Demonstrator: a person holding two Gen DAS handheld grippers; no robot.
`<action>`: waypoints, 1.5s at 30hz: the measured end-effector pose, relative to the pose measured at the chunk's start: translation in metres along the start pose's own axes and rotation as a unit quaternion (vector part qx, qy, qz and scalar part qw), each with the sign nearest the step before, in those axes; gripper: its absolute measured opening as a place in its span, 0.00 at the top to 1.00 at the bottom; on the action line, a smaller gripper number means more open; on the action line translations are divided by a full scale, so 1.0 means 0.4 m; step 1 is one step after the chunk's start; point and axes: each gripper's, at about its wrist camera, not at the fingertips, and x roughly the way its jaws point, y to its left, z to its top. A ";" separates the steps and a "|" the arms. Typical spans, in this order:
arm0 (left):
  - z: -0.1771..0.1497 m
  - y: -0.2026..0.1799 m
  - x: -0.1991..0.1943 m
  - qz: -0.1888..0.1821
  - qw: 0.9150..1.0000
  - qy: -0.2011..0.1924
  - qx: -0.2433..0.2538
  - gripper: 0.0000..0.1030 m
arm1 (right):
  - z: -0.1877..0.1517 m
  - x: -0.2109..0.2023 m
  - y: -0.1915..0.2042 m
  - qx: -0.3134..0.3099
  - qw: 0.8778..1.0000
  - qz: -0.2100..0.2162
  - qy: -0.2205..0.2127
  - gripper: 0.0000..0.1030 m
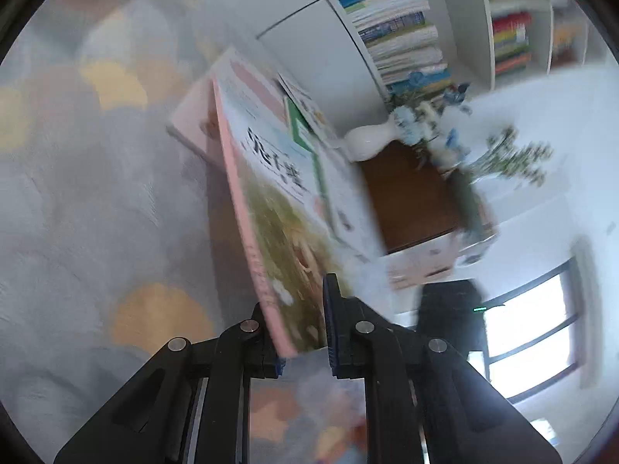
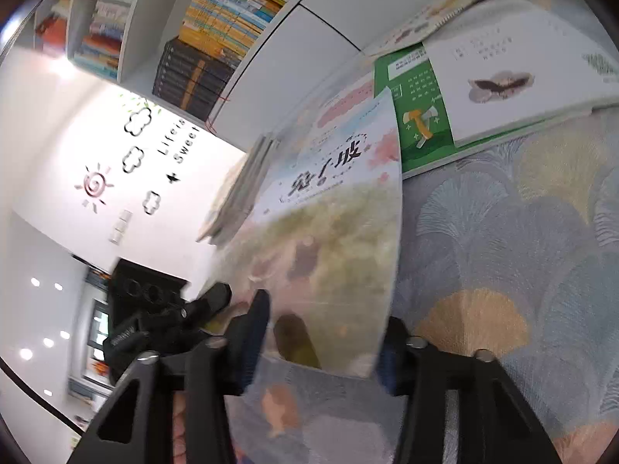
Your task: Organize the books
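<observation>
Left gripper [image 1: 303, 338] clamped tight on picture book [image 1: 286, 232] at pink spine edge, book tilted above patterned fabric [image 1: 96, 212]. Right gripper [image 2: 323, 342] part open, astride same glossy cover [image 2: 332, 232], contact unclear. Green book [image 2: 419, 116] flat beyond. Bookshelf [image 1: 406, 31] crammed with spines.

Books: one lifted, others flat

Pink-spined picture book [image 1: 271, 208] tilted, raised on edge; green book [image 2: 418, 116] and open white book [image 2: 514, 77] lie flat beyond it on patterned cloth.
</observation>
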 end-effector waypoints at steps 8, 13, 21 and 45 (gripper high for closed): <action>-0.032 -0.027 -0.023 0.123 0.988 0.009 0.092 0.87 | -0.062 0.036 0.148 -0.159 0.977 -0.141 -0.023 0.68; -0.052 -0.053 -0.047 0.167 0.976 0.007 0.143 0.87 | -0.080 0.076 0.164 -0.142 0.973 -0.180 -0.017 0.68; -0.067 -0.130 -0.108 0.213 0.952 -0.027 0.218 0.86 | -0.126 0.075 0.279 -0.202 0.946 -0.250 -0.037 0.69; 0.223 -0.106 -0.448 0.175 0.945 -0.191 0.199 0.81 | -0.006 0.211 0.718 -0.381 0.870 -0.272 -0.154 0.67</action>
